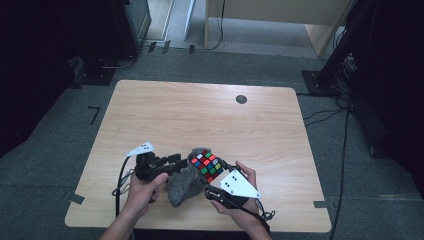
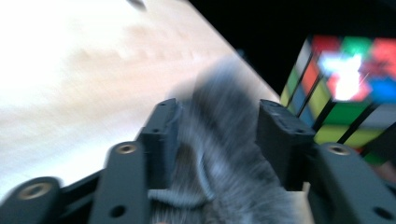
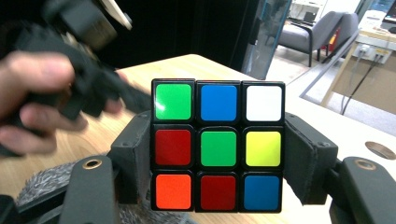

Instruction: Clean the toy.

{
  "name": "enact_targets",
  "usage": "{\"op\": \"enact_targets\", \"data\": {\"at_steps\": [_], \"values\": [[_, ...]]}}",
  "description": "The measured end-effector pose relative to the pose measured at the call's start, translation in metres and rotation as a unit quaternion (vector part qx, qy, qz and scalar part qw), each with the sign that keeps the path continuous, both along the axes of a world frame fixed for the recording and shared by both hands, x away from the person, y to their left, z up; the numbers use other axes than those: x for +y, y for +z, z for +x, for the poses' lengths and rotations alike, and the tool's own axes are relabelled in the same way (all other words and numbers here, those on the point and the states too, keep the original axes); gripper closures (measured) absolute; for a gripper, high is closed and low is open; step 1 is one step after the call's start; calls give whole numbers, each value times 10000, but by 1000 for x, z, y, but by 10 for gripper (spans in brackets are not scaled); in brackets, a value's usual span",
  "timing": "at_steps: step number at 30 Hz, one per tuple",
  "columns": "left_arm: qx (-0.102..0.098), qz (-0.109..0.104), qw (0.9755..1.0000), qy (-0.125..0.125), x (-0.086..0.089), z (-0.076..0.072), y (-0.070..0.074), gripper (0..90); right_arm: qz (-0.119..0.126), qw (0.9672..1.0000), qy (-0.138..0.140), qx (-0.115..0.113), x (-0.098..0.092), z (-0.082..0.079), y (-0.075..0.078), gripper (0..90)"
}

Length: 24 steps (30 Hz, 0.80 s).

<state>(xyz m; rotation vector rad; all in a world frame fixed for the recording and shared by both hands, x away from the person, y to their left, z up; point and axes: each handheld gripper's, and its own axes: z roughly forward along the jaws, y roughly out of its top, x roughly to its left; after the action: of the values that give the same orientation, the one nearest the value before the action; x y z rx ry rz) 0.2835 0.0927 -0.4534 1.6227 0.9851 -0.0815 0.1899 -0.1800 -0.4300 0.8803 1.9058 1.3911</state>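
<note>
The right tool [image 3: 218, 154] pinches the puzzle cube [image 3: 218, 144] above the tabletop [image 1: 200, 110]. The left tool [image 2: 217, 135], spread apart, straddles the grey cloth [image 2: 224, 154] just beside the cube.

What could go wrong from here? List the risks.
1. The left tongs stand open around the grey furry cloth without pressing it, so the cloth may stay behind or slip out when they move.
2. The right tongs hold the puzzle cube by two side faces only; a knock from the left tongs close beside it could twist a layer or tip it out.
</note>
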Motion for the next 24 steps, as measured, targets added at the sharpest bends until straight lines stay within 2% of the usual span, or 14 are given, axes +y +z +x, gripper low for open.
{"op": "enact_targets", "data": {"at_steps": [3,5,7,9,11,13,18,24], "values": [[-104,-292,9995,53,8,-1,12,425,-22,10000,-38,-3,-1,0,-2,348],[-41,-428,9990,-126,5,-3,16,394,-28,10000,-38,-2,0,0,-2,347],[29,-474,9984,-300,0,-5,18,361,-73,10000,-13,-37,3,0,-3,348],[141,-577,9968,-530,-7,-7,21,330,-134,9999,8,-62,6,-1,-5,348],[202,-635,9956,-652,-13,-10,25,298,-242,9996,78,-126,10,-2,-7,348],[199,-464,9960,-736,-20,-13,28,263,-339,9992,132,-175,16,-4,-9,348],[224,-311,9962,-786,-29,-17,27,224,-387,9989,159,-208,20,-5,-10,348],[218,103,9959,-876,-42,-21,25,201,-432,9985,222,-250,23,-5,-10,348]]}}
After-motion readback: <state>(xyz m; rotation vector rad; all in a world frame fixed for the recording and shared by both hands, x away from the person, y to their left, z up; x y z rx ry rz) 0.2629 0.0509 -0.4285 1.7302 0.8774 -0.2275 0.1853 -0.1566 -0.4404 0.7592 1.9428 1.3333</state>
